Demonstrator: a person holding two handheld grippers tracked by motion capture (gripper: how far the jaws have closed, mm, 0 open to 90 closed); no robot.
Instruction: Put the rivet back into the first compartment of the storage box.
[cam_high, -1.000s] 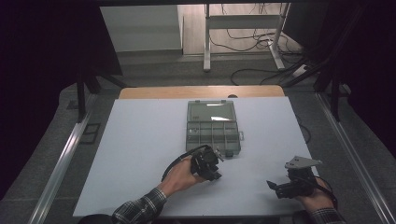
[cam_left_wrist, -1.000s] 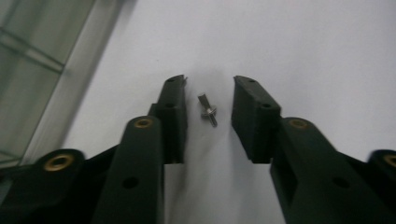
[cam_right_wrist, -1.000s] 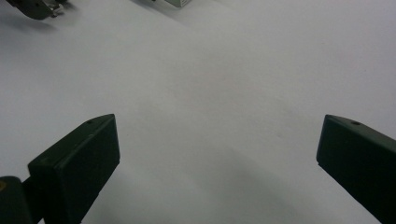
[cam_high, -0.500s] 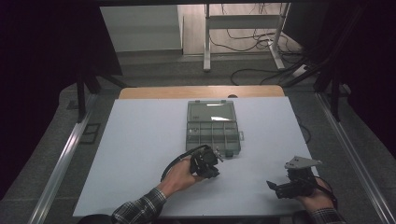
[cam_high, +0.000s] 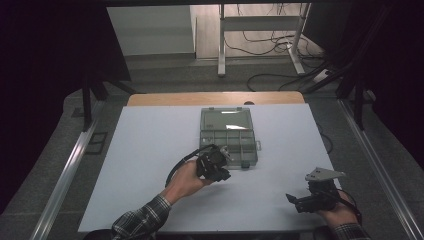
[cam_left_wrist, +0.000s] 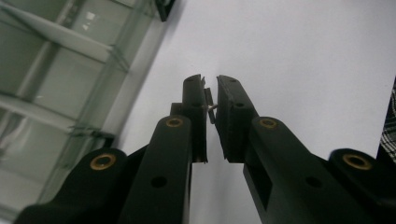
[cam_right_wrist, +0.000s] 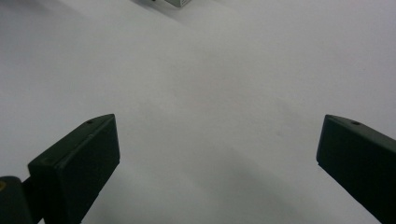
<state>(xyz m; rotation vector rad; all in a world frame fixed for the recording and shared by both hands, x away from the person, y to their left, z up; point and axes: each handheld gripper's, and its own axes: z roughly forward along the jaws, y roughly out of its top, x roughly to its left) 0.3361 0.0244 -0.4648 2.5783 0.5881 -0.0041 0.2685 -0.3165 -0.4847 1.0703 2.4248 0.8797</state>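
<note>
Left tongs (cam_left_wrist: 211, 100) pinch a small metal part (cam_left_wrist: 211, 107); carry it level to the compartment box (cam_high: 229, 136); right tongs (cam_right_wrist: 217, 154) rest spread.

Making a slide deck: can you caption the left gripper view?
Left gripper pinching a small metal piece above the white table, beside the clear plastic compartment box.

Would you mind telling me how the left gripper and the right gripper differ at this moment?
The left gripper has its jaws nearly together, pinching a small metal part; the right gripper has its jaws wide apart with nothing between them. The left gripper sits beside the clear compartment box, while the right gripper rests near the table's near right corner, well away from the box. Both are black and hand-held.
</note>
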